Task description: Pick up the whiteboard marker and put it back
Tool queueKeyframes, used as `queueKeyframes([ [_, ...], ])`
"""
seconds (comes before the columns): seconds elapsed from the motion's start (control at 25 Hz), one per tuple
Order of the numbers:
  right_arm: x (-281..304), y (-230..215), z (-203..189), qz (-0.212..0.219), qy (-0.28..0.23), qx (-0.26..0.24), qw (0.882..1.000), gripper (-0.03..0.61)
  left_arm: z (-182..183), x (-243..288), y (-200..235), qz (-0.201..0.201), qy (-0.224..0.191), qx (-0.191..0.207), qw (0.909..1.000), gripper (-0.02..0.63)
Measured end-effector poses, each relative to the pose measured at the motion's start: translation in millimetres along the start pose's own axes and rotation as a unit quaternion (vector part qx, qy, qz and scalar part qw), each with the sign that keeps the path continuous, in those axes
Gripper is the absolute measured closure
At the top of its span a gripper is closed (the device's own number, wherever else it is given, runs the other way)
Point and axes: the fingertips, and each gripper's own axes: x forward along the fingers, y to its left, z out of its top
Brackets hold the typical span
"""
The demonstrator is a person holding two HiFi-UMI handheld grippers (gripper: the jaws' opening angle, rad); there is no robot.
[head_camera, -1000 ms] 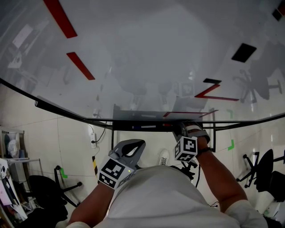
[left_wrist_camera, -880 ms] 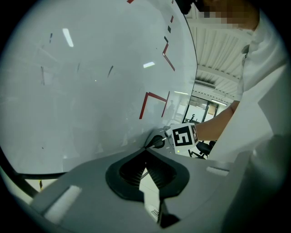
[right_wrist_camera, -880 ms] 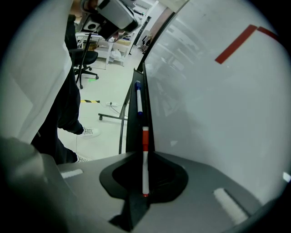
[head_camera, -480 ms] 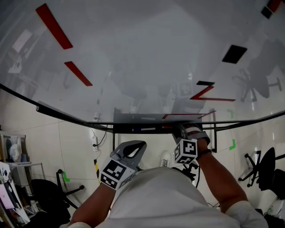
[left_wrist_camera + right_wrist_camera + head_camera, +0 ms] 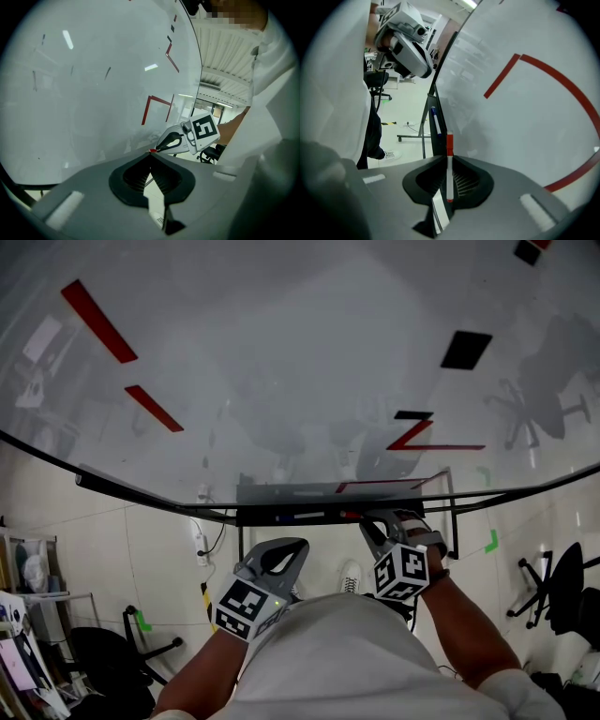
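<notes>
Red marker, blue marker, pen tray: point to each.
red marker (image 5: 449, 176), right gripper view, white barrel below the red cap.
blue marker (image 5: 437, 123), right gripper view, white barrel below the blue cap.
pen tray (image 5: 267, 495), head view, bare grey ledge at its left end.

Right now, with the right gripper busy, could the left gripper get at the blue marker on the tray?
Probably yes: the left gripper sits close by the tray, nothing blocks the blue marker, but its jaws are shut.
</notes>
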Motion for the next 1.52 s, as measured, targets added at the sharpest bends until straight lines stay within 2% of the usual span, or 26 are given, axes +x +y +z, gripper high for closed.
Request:
queueKeyframes([
  [0.12,-9.0,-0.4,4.4,-0.006,-0.011,0.011,1.000,0.538,0.5,1.0,-1.2,-0.001,0.000,0.001,1.0000,0.597],
  [0.32,-32.2,-6.3,19.5,-0.011,-0.054,0.072,0.996,0.540,2.9,3.7,1.2,0.000,-0.003,0.002,1.0000,0.597],
  [0.6,-48.8,-7.9,26.6,-0.021,-0.073,0.092,0.993,0.540,7.4,5.2,1.5,0.000,-0.007,0.004,1.0000,0.597],
  [0.76,-59.4,-8.9,33.4,-0.007,-0.102,0.146,0.984,0.540,9.4,3.5,1.7,0.001,-0.009,0.004,0.9999,0.597],
  [0.84,-62.6,-7.5,31.4,0.011,-0.125,0.198,0.972,0.540,13.0,2.1,0.7,0.003,-0.017,0.005,0.9998,0.597],
  [0.92,-66.8,-9.9,36.1,0.032,-0.159,0.254,0.953,0.538,16.8,-0.1,-1.0,0.001,-0.023,0.008,0.9997,0.597],
  [1.0,-70.8,-14.3,41.6,0.041,-0.183,0.290,0.938,0.540,18.4,-2.1,-1.3,-0.001,-0.024,0.011,0.9997,0.597],
  [1.16,-74.4,-15.3,39.0,0.038,-0.196,0.308,0.930,0.538,20.6,-1.7,-1.6,-0.002,-0.027,0.010,0.9996,0.597],
  [1.24,-79.6,-16.1,39.4,0.043,-0.208,0.328,0.920,0.538,22.9,-1.6,-4.2,-0.005,-0.032,0.011,0.9994,0.597],
  [1.32,-86.2,-18.8,39.4,0.053,-0.230,0.370,0.899,0.540,24.8,-1.5,-6.8,-0.009,-0.036,0.008,0.9993,0.597],
  [1.44,-96.5,-23.3,37.7,0.072,-0.262,0.439,0.856,0.540,26.4,-0.9,-9.2,-0.015,-0.040,-0.005,0.9991,0.597],
  [1.52,-102.6,-27.2,38.1,0.077,-0.275,0.461,0.840,0.540,28.3,-0.1,-9.6,-0.018,-0.045,-0.010,0.9988,0.597],
])
